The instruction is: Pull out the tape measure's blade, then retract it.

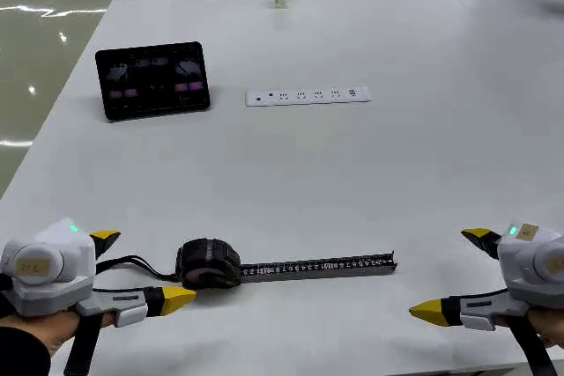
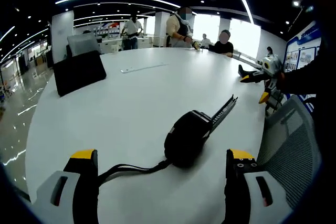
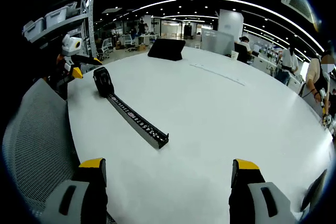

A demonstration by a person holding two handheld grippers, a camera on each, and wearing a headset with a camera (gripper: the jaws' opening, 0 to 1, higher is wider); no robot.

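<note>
So the tape measure (image 1: 209,263) is lying on the white table (image 1: 352,173), low in the head view, with its blade (image 1: 317,266) already out and running straight from 9 to 3 o'clock. Our left gripper (image 1: 144,267) is spread wide and empty, with the case just beside it at its 3 o'clock. Our right gripper (image 1: 449,272) is spread and empty too, with the blade tip near at its 9 o'clock. We'd guess retracting falls to the left one, since it's closer to the case.
</note>
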